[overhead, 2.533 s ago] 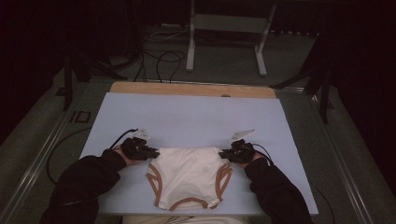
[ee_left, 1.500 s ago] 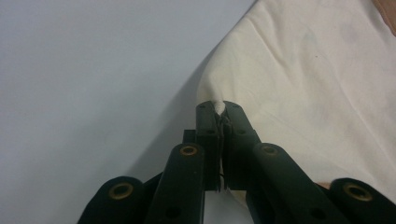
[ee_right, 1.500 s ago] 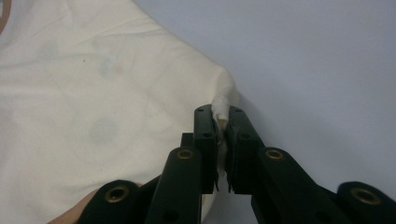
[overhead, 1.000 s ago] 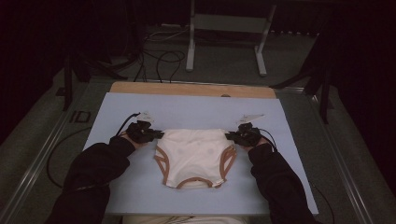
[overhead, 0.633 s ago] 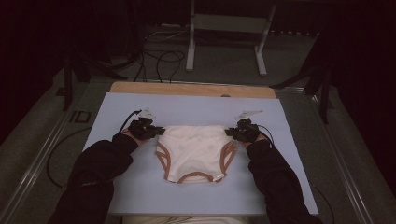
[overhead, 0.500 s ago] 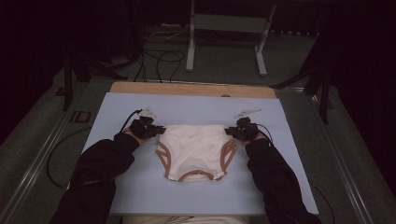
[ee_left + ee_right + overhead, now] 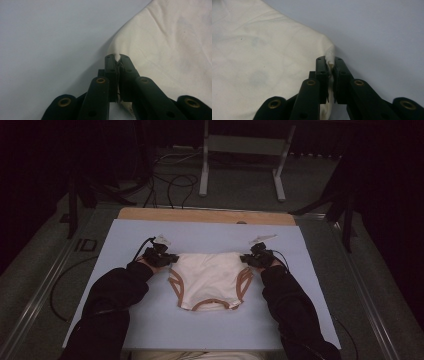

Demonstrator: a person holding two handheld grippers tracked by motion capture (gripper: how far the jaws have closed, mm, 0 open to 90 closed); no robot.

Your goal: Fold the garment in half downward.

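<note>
A cream pair of briefs (image 7: 207,279) with tan leg trim lies flat on the pale blue sheet (image 7: 150,320), waistband toward the far side. My left gripper (image 7: 169,258) is shut on the waistband's left corner, a pinch of cream cloth (image 7: 117,57) showing between its jaws. My right gripper (image 7: 246,259) is shut on the right corner, where a fold of cloth (image 7: 330,56) sticks up between its jaws. The briefs (image 7: 172,45) spread to the right in the left gripper view, and the briefs (image 7: 259,57) spread to the left in the right gripper view.
The sheet covers a wooden board (image 7: 205,215) whose far edge shows. Beyond it stand a metal frame (image 7: 242,150) and loose cables (image 7: 165,180) on the floor. Dark stands (image 7: 345,205) flank the table at both sides. Black sleeves (image 7: 115,295) reach in from the near edge.
Both grippers have carried the briefs farther from the near edge of the sheet and lowered them. The cloth now lies spread flat between them.
</note>
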